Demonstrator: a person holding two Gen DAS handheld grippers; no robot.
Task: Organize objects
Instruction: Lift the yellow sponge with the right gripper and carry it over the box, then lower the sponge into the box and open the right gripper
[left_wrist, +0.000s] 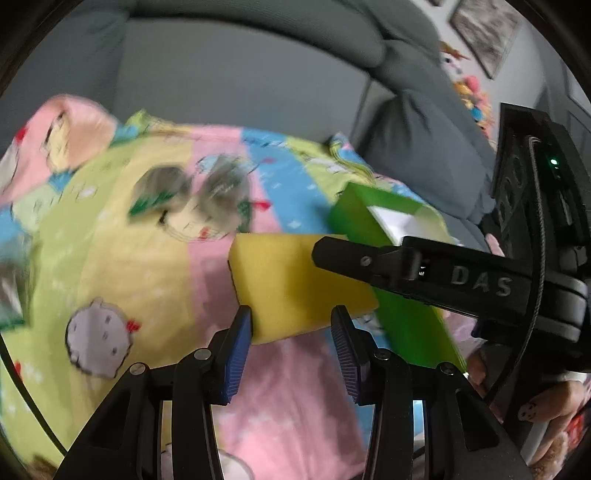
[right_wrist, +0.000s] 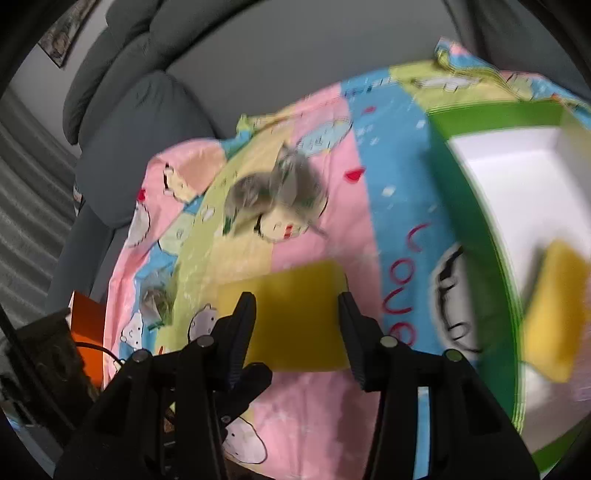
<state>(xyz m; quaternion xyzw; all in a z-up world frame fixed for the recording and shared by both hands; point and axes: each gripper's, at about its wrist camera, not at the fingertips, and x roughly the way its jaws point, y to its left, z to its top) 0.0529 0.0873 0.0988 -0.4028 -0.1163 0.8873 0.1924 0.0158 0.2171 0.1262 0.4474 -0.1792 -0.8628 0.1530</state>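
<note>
Scanning from the left of the left wrist view, the patchwork cartoon-print quilt in pink, yellow, green and blue (left_wrist: 122, 236) covers the grey sofa (left_wrist: 221, 77); two blurred grey metallic scouring pads (left_wrist: 192, 192) lie on it, well apart from anything else; further right the left gripper (left_wrist: 291, 325) is closed on a yellow rectangular foam sponge (left_wrist: 295, 280), its blue ribbed pads pressing the sponge's two sides; beyond that the right gripper's black body crosses in front of a green cardboard box with a white inside (left_wrist: 369, 225).

In the right wrist view, going the same way, an orange object (right_wrist: 86, 321) sits at the quilt's left edge (too blurred to name); a third scouring pad (right_wrist: 159, 299) lies near it, then the grey pair near the middle; the right gripper (right_wrist: 297, 317) is clamped on a second yellow foam sponge (right_wrist: 295, 306), jaws narrowed onto its sides; at the far right the green box stands open, and one more yellow sponge (right_wrist: 554, 317) already lies inside on its white floor.

As a judgement, the tidying is partly done: one sponge is boxed; two are gripped and appear to be on their way to the box; the scouring pads remain loose on the quilt and probably still need collecting.
</note>
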